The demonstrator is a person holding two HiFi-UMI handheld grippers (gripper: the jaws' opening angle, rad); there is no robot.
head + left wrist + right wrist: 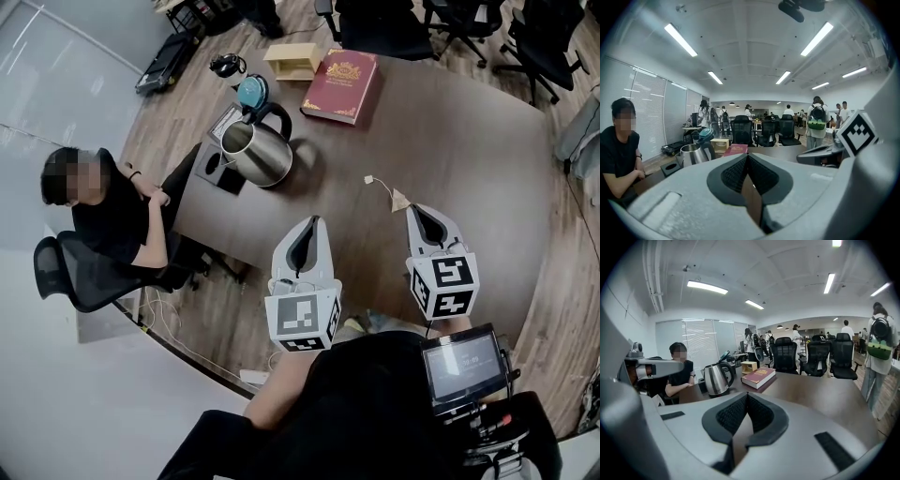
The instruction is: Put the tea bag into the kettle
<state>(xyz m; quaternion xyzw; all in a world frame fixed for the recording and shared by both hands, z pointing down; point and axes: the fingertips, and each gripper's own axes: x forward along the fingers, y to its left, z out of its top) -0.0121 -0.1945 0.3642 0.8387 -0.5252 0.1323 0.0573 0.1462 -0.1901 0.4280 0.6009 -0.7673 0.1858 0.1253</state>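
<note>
A steel kettle with a black handle stands at the table's left end, its teal lid tipped open; it also shows as the kettle in the right gripper view. The tea bag lies on the brown table, its string running up-left to a small tag. My right gripper has its jaws shut, tips right at the bag's near corner; the bag is hidden in the right gripper view. My left gripper is shut on nothing, level with the right one and short of the kettle.
A red book and a small wooden box lie beyond the kettle. A black holder sits at the table's left edge. A person sits just off that edge. Office chairs line the far side.
</note>
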